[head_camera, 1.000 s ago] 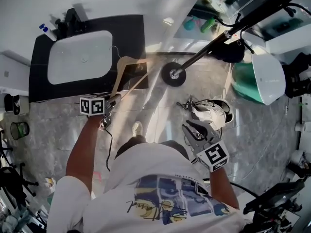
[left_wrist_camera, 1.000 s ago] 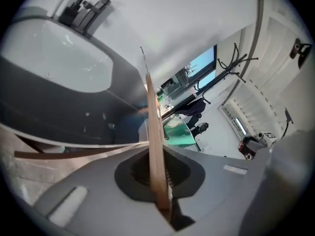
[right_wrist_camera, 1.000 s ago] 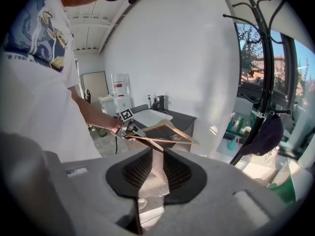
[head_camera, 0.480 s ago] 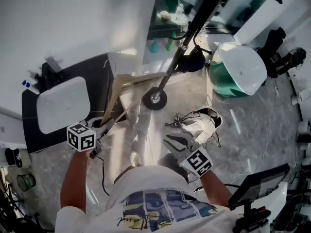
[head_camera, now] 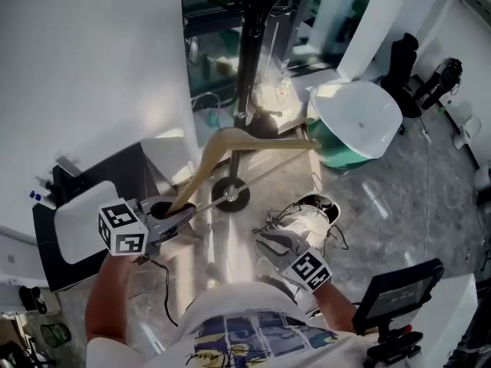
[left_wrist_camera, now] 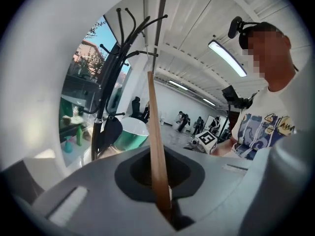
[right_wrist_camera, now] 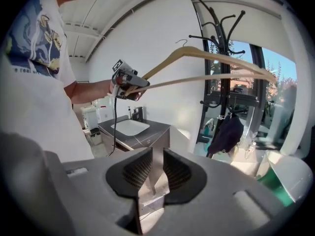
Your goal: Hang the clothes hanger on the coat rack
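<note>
Left claw [left_wrist_camera: 165,205] clamped shut on one tip of the hanger [head_camera: 268,142], hook [right_wrist_camera: 183,42] ahead of it, short of the coat rack [head_camera: 247,52]; right claw [right_wrist_camera: 151,168] parted, empty. We judge this end-grip may let it twist and miss.

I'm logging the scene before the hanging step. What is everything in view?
clothes hanger: one, light wood, held up before the rack
coat rack: one, black, by the window
bag: one, dark, hanging low on the rack
washbasin: one, white in a dark cabinet, at the wall
shoes: a pair, white, on the floor
tub: one, white over green, right of the rack
monitor: one, dark, lower right
left hand-held gripper: grey, shut on the hanger's end
right hand-held gripper: grey, jaws apart, empty
</note>
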Demonstrator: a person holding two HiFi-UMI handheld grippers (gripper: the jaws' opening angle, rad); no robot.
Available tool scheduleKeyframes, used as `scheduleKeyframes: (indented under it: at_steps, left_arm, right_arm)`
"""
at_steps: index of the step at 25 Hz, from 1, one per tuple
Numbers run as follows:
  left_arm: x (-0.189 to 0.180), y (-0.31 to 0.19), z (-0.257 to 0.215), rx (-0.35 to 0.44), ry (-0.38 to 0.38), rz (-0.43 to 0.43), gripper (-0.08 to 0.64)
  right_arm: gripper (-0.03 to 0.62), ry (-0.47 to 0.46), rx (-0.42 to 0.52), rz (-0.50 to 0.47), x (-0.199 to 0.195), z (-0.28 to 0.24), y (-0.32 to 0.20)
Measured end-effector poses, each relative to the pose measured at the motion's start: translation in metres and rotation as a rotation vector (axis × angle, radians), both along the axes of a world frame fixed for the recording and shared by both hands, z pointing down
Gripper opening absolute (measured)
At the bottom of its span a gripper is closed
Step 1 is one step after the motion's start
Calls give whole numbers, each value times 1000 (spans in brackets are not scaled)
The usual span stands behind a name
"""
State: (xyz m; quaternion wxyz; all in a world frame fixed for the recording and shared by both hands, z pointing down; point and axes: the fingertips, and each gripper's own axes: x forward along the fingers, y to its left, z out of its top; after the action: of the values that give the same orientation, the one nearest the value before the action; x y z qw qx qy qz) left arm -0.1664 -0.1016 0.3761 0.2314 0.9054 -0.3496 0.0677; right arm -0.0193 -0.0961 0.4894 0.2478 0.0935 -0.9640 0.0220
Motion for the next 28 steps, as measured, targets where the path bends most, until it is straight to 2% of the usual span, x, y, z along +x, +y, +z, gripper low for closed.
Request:
scheduleKeyframes:
  at_steps: [6, 12, 18, 28]
  left_arm:
    - [30, -54, -48, 79, -30, 62, -2]
    - [39, -114, -83, 77, -58, 73, -2]
    - [21, -160, -72, 66, -61, 16, -2]
    - [-8, -200, -34, 44, -79, -85, -2]
  right_arm:
    - [69, -15, 12, 29, 42, 0, -35]
    - [69, -20, 19, 46, 74, 1, -78]
    - [69, -34, 23, 43, 98, -6, -107]
    - [68, -14, 25, 46, 143, 4, -140]
